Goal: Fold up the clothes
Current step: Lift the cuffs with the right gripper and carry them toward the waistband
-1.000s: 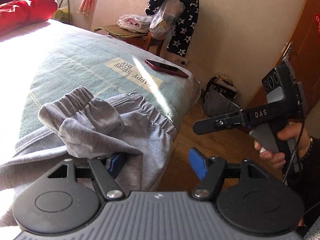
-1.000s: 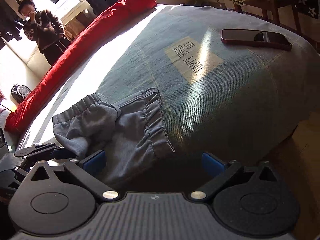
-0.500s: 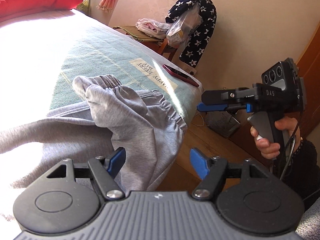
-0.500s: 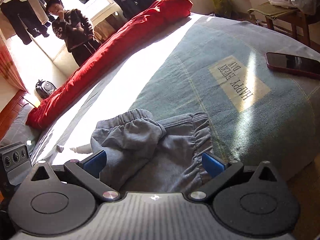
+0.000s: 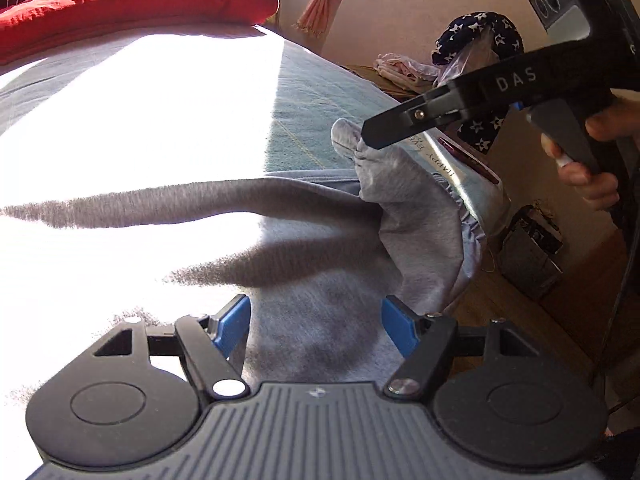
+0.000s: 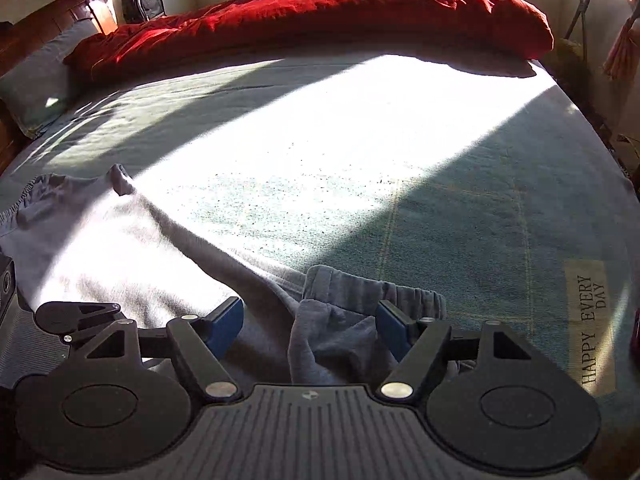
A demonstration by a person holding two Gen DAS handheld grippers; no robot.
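Grey sweatpants (image 6: 132,256) lie along the near edge of the bed (image 6: 460,168), partly washed out by sunlight. One elastic end is bunched and folded over itself (image 6: 340,320). My right gripper (image 6: 309,322) is open, its blue pads either side of that bunched end with nothing clamped. My left gripper (image 5: 316,326) is open too, low over the grey fabric (image 5: 404,216). In the left wrist view a hand (image 5: 592,180) holds the right gripper, whose black finger (image 5: 404,128) hangs just above the raised grey fold.
A red duvet (image 6: 320,12) runs along the bed's far side. A dark red phone (image 5: 468,156) lies near the "HAPPY EVERY DAY" label (image 6: 592,320) by the bed's right edge. Past that edge are wooden floor, a dark bag (image 5: 528,252) and a chair with clothes (image 5: 404,72).
Both grippers moved in over the sweatpants and turned toward the red duvet. The right gripper came from beside the bed to just above the bunched end. Both stay open.
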